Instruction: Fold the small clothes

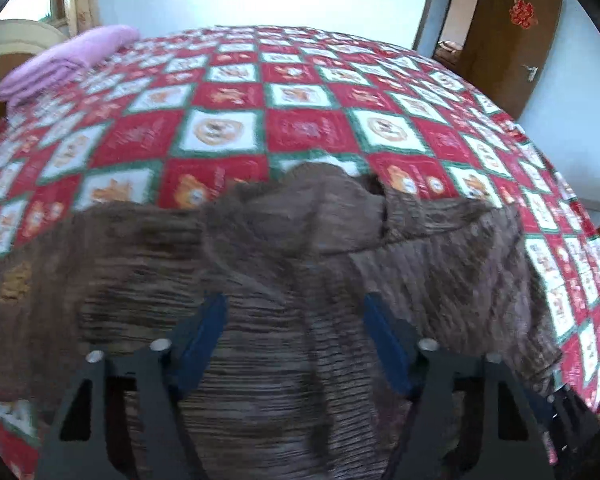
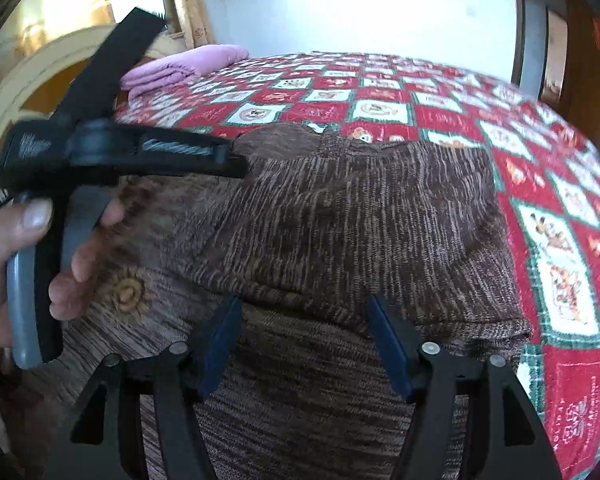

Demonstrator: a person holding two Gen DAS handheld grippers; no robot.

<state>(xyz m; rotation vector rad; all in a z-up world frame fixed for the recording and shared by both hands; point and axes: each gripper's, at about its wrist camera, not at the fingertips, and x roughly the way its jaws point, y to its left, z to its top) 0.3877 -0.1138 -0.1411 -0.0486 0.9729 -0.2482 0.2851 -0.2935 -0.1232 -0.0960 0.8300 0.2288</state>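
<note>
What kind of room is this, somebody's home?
Most likely a bedroom in a home. A bed covered by a red, white and green patchwork quilt fills the view, a folded pink blanket lies by the headboard, and a wooden door stands open to another room.

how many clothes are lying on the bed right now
2: a brown sweater spread at the bedspread's near edge, and a folded pink piece at the far-left corner. More may lie out of view.

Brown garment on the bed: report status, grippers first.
Left gripper open, right gripper open, both over the cloth, nothing gripped. Brown garment partly folded on the patterned quilt. Nothing in the way.
</note>
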